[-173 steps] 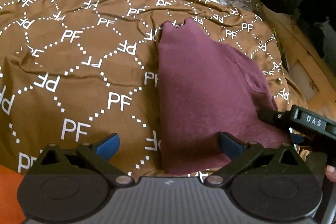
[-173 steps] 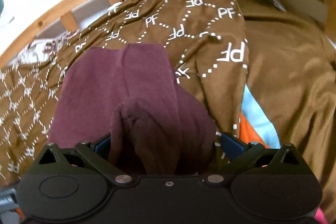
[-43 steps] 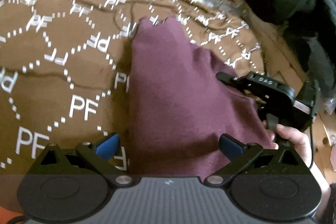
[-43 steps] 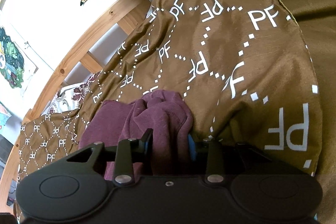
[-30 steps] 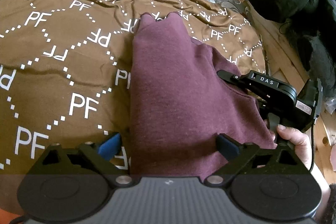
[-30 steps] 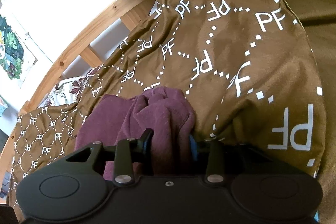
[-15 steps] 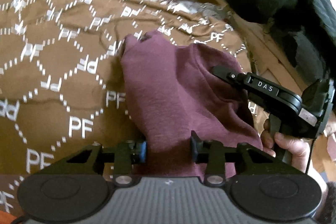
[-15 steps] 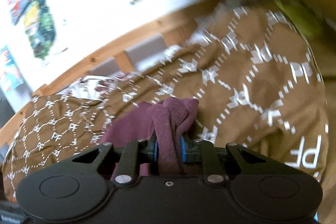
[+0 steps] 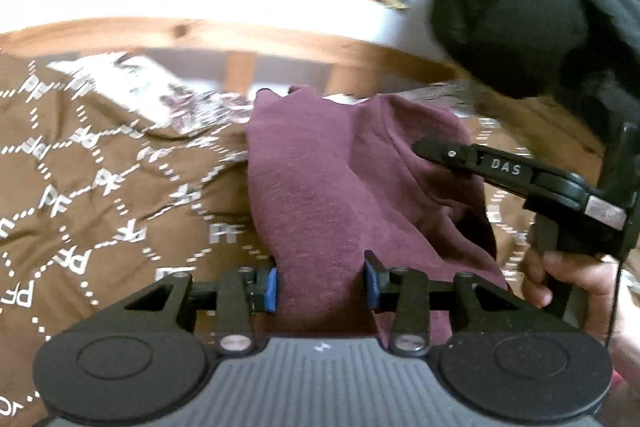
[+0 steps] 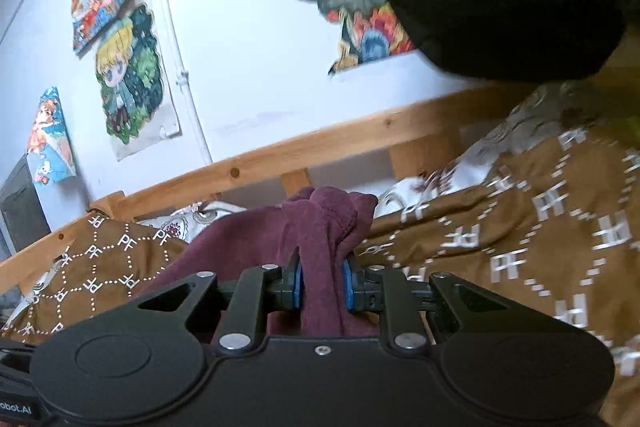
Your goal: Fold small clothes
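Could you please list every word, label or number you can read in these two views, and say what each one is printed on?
"PF": repeated in white all over the brown bedspread, some copies blurred.
"DAS": on the side of the right gripper, seen from the left wrist.
"obot.AI": cut off at the frame edge, on the right gripper's body, lower left of its own view.
Sticker on the right gripper's handle: too blurred to read.
Wall posters: no readable text.

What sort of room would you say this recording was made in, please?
Most likely a bedroom, possibly a child's: a pale wooden bed rail runs behind a brown bedspread printed with white PF letters, and colourful cartoon posters hang on the white wall above it.
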A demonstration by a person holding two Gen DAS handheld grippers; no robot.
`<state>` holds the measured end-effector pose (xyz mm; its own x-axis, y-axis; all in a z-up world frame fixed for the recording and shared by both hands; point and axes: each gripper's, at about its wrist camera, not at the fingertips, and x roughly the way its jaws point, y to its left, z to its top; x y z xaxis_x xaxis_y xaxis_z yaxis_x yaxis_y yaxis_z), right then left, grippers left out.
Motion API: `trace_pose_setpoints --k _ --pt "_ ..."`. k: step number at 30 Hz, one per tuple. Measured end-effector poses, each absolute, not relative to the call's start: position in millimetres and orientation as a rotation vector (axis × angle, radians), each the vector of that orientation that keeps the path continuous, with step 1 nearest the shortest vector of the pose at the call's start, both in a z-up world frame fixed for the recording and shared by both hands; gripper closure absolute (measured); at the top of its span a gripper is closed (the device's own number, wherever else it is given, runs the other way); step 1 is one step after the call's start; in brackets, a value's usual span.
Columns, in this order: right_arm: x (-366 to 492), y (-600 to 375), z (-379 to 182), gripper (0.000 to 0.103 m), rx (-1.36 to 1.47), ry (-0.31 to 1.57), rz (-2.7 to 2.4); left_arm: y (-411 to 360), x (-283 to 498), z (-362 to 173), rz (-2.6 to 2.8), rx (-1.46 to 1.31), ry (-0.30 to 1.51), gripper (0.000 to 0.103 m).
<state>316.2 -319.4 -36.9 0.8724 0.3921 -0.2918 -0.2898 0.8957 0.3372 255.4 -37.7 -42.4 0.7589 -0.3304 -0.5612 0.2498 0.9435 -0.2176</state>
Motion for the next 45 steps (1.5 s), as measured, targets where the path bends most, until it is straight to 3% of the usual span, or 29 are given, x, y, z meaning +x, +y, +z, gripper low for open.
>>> trace_pose_setpoints --k 6,10,12,14,18,22,29,45 --pt "356.1 -299.3 -76.6 0.083 0.271 0.494 0.358 -35.5 275.9 -78.2 -0.251 -0.102 0.734 0.049" --pt "358.4 -317.7 -94.2 0.076 0.303 0.538 0.319 -32.0 276.2 -79.9 -0.248 -0.135 0.736 0.041" --pt "356.7 -328.2 -99.0 0.071 0.322 0.547 0.280 -31.4 273.2 -82.0 -0.246 -0.127 0.736 0.036" --pt "355.0 -336.1 -102.9 0.062 0.345 0.556 0.251 -32.9 272.2 -82.3 -0.236 -0.126 0.736 0.023" --pt "349.5 -342.3 -105.0 0.052 0.369 0.560 0.223 -35.2 266.8 -75.2 -0.238 -0.137 0.715 0.014" --pt "331.9 -341.5 -95.7 0.029 0.344 0.546 0.210 -33.4 253.1 -59.2 -0.210 -0.147 0.662 0.001" --pt "279.7 -332.9 -53.5 0.003 0.251 0.433 0.217 -20.4 217.8 -27.2 -0.167 -0.150 0.585 0.001" --pt "111.9 -330.5 -3.4 0.001 0.176 0.175 0.164 -7.8 83.8 10.1 -0.072 -0.014 0.461 0.001"
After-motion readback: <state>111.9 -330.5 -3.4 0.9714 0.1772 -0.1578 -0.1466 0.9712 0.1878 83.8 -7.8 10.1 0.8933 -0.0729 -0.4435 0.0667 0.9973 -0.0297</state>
